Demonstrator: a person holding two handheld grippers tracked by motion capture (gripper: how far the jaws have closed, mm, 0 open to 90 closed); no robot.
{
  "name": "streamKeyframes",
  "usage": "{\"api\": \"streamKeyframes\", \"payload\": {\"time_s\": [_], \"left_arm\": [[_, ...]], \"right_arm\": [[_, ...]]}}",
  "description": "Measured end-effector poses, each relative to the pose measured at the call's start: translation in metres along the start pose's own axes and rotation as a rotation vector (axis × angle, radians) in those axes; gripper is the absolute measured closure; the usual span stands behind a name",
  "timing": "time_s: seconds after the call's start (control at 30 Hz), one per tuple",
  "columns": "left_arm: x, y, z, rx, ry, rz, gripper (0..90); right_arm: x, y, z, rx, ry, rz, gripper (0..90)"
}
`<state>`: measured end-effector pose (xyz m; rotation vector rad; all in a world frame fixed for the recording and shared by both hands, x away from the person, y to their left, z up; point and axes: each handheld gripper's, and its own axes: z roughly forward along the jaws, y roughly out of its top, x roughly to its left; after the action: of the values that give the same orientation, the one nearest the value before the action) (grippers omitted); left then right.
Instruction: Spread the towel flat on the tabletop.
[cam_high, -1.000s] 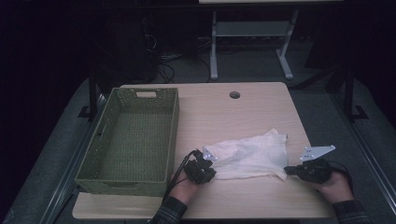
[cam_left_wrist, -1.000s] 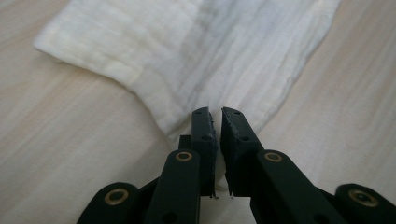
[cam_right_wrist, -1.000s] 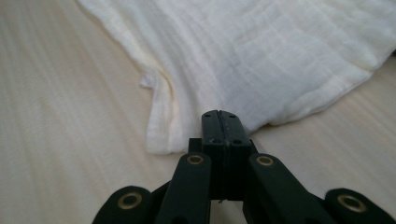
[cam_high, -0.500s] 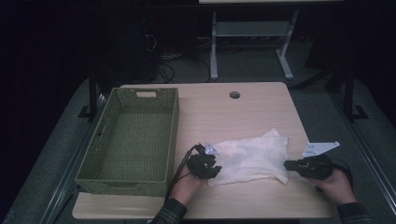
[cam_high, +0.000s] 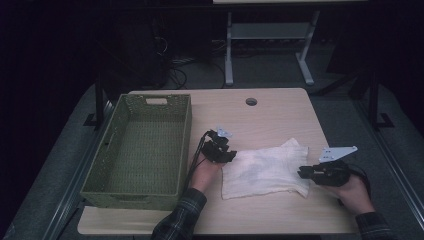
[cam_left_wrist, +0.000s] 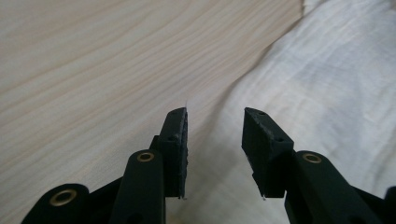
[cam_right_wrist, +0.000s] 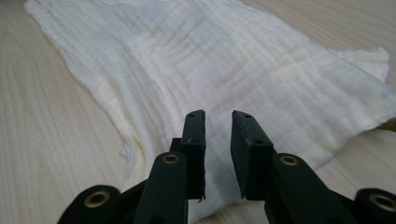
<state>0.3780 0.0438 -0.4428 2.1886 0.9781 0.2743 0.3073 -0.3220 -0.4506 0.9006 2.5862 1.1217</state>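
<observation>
A white cloth (cam_high: 265, 170) lies spread flat on the wooden table (cam_high: 260, 120). My left gripper (cam_high: 229, 155) sits at the cloth's far left corner. In the left gripper view its jaws (cam_left_wrist: 215, 114) stand apart over the cloth's edge (cam_left_wrist: 327, 84), with nothing pinched; they have just been opening. At the cloth's near right corner is my right gripper (cam_high: 302, 172). In the right gripper view its jaws (cam_right_wrist: 218, 114) show a narrow gap above the cloth (cam_right_wrist: 233, 60), free of it; they too have just been opening.
A green woven basket (cam_high: 137, 145) with nothing in it stands on the left part of the table, close to my left hand. A cable hole (cam_high: 251, 101) sits near the far edge. Bare wood lies beyond the cloth.
Both grippers have let go of the cloth, which now lies flat. The left gripper has moved away along the cloth's left edge toward the far side. The right hand has stayed put.
</observation>
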Motion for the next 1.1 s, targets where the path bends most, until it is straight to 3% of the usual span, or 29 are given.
{"api": "streamKeyframes", "payload": {"time_s": [0.1, 0.2, 0.33, 0.43, 0.53, 0.57, 0.63, 0.67, 0.73, 0.77, 0.9, 0.97, 1.0, 1.07, 1.1], "left_arm": [[0.003, -0.002, 0.009, 0.020, -0.018, -0.008, 61.2], [0.003, -0.004, 0.017, 0.058, -0.028, 0.013, 67.6], [0.004, -0.005, 0.018, 0.078, -0.066, 0.028, 86.7], [0.004, -0.004, 0.016, 0.069, -0.079, 0.030, 88.8], [-0.001, 0.001, 0.002, 0.003, -0.101, 0.032, 89.1], [-0.001, 0.001, 0.002, 0.003, -0.101, 0.032, 89.2], [-0.010, 0.003, -0.009, -0.036, -0.131, 0.057, 89.2], [-0.021, 0.005, -0.017, -0.055, -0.151, 0.101, 89.2], [-0.035, 0.005, -0.023, -0.073, -0.177, 0.134, 89.2], [-0.035, 0.005, -0.023, -0.073, -0.177, 0.134, 89.2], [-0.068, -0.002, -0.029, -0.068, -0.251, 0.229, 89.1], [-0.080, -0.007, -0.028, -0.054, -0.286, 0.250, 89.1], [-0.080, -0.007, -0.028, -0.054, -0.286, 0.250, 89.1], [-0.094, -0.014, -0.024, -0.034, -0.334, 0.282, 89.0], [-0.094, -0.014, -0.024, -0.034, -0.334, 0.282, 89.0]], "right_arm": [[0.000, 0.000, 0.000, 0.003, 0.002, 0.006, 74.8], [0.000, -0.001, 0.002, 0.003, 0.005, -0.005, 74.8], [0.001, -0.001, 0.002, 0.011, 0.007, 0.000, 74.3], [0.001, -0.002, 0.003, 0.012, 0.007, -0.005, 74.4], [0.001, -0.002, 0.002, 0.012, 0.003, 0.005, 74.4], [0.001, -0.002, 0.002, 0.012, 0.003, 0.005, 74.4], [-0.001, -0.003, 0.000, 0.004, -0.003, 0.003, 74.4], [-0.001, -0.004, 0.000, 0.003, -0.005, 0.005, 74.4], [-0.002, -0.005, -0.001, 0.002, -0.008, 0.024, 74.6], [-0.003, -0.005, -0.001, -0.004, -0.013, 0.013, 74.6], [-0.006, -0.008, -0.004, -0.015, -0.032, 0.028, 74.7], [-0.007, -0.009, -0.005, -0.015, -0.034, 0.034, 74.7], [-0.007, -0.009, -0.005, -0.015, -0.034, 0.034, 74.7], [-0.008, -0.010, -0.006, -0.023, -0.048, 0.033, 74.6], [-0.008, -0.010, -0.006, -0.023, -0.048, 0.033, 74.6]]}}
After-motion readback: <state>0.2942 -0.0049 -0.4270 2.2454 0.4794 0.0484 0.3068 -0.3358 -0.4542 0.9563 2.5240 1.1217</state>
